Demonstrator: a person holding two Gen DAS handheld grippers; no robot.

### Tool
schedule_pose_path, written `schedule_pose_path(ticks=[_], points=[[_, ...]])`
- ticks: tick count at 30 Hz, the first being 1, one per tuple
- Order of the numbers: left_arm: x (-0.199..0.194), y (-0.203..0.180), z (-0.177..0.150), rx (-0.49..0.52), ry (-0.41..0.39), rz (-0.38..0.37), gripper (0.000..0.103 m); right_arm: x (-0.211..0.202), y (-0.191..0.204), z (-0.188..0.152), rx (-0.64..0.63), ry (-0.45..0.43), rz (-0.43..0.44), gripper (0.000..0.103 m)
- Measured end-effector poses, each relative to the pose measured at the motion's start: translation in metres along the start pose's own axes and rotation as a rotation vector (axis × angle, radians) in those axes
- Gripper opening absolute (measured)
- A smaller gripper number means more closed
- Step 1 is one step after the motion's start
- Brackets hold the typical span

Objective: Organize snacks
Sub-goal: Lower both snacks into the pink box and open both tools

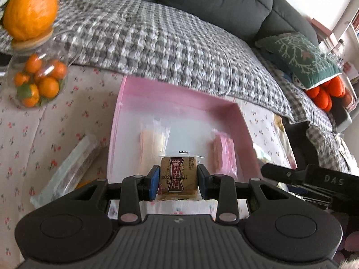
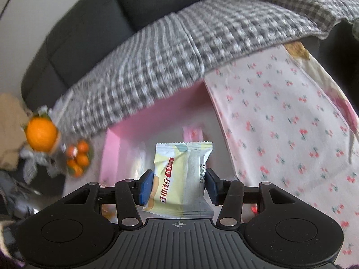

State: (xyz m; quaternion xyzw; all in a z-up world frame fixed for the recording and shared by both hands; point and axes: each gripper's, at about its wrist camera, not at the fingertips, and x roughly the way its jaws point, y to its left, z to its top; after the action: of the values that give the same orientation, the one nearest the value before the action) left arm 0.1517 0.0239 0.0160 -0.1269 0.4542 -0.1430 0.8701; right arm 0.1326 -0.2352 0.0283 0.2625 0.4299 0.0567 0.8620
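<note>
Above the pink box (image 1: 237,121), left gripper (image 1: 178,180) is clamping a brown snack (image 1: 178,176), right gripper (image 2: 177,185) a yellow pack (image 2: 181,179); I'd be lowering each w/ care beside pkts already inside.

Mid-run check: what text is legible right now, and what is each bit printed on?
"五香牛肉味": brown snack held in the left hand-held gripper.
Stamped date on the same wrapper starts "202"; the rest is unreadable, as is the small side print.
"江中食疗": yellow packet held in the right hand-held gripper; its red tag and barcode print are too small.
"DAS": black arm at right, left wrist view.
</note>
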Motion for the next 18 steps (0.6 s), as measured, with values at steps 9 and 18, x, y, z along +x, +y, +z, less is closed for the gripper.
schedule_pose_path(ticks=[9, 18], points=[[0.044, -0.003, 0.040, 0.046, -0.032, 0.037, 0.032, 0.036, 0.014, 0.003, -0.034, 0.016, 0.036, 0.048], [0.084, -0.009, 0.048, 0.123, -0.033, 0.021, 0.032, 0.067, 0.023, -0.004, -0.079, 0.067, 0.018, 0.049]])
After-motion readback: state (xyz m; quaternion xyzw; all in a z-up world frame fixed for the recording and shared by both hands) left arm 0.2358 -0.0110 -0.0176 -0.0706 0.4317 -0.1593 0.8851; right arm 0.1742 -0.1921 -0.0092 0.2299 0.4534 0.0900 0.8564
